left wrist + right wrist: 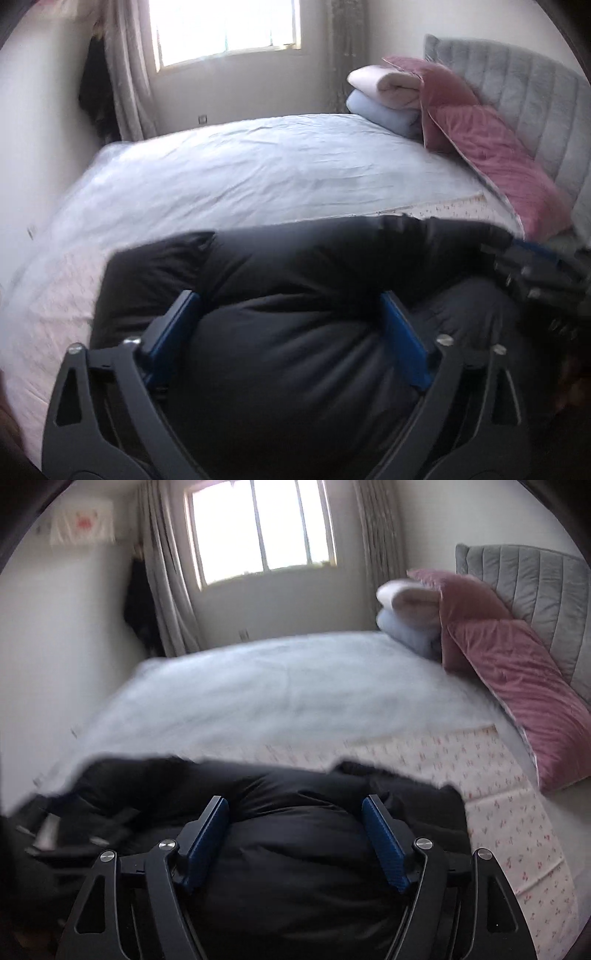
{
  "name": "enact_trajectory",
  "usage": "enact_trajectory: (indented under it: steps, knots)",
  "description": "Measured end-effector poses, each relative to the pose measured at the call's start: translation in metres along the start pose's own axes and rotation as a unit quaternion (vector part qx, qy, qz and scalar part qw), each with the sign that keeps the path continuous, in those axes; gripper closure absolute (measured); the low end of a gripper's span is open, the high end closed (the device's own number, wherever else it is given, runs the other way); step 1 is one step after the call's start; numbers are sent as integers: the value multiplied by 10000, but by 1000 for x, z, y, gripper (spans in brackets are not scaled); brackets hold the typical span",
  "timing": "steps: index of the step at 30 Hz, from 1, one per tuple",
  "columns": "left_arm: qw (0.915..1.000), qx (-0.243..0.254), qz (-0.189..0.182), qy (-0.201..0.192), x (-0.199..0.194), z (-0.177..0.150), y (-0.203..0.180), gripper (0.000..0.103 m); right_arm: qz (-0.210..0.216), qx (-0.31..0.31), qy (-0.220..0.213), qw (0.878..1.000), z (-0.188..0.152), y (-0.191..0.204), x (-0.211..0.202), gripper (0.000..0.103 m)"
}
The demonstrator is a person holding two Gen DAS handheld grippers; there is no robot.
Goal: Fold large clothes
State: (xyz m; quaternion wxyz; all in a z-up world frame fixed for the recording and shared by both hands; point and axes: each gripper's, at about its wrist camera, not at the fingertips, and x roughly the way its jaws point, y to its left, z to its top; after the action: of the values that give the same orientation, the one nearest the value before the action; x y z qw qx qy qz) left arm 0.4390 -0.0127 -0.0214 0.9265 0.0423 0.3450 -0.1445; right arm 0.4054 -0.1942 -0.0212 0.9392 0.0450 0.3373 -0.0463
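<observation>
A black padded jacket (295, 258) lies bunched on the near side of the bed, and it also fills the lower part of the right wrist view (295, 878). My left gripper (288, 299) stands wide open over it, a puffy bulge of the jacket rising between its blue pads (173, 328). My right gripper (294, 803) is open too, over another bulge of the same jacket. In the left wrist view the right gripper (535, 273) shows blurred at the jacket's right end. The left gripper (55, 834) is a blur at the left edge of the right wrist view.
The bed has a pale blue sheet (258, 166) and a floral pink sheet (498, 805) along the near side. Pink pillows (491, 155) lean on a grey headboard (524, 96) at right, beside folded blankets (384, 96). A bright window (258, 528) with curtains is behind.
</observation>
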Motion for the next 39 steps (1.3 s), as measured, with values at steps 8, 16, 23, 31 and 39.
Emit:
enact_trajectory:
  steps: [8,16,23,31,39]
  knots:
    - [9995,-281,-149,-33,42,-32,2,1,-120,-18,263,9996,-34,-18,41,26]
    - [9998,-198,-51,-44,60,-51,-4,0,-194,-30,247,9995,-60,-22,66,25]
    - [9999,-123,77,95,74,-60,-5,0,-232,12,368,9991,-71,-23,88,25]
    - [9986,19,195,497,27,-49,-4,0,-22,218,741,9970,-64,-34,49,22]
    - [9959,-114,386,813,-68,-59,0,0,29,27,798,9968,-55,-39,-54,15]
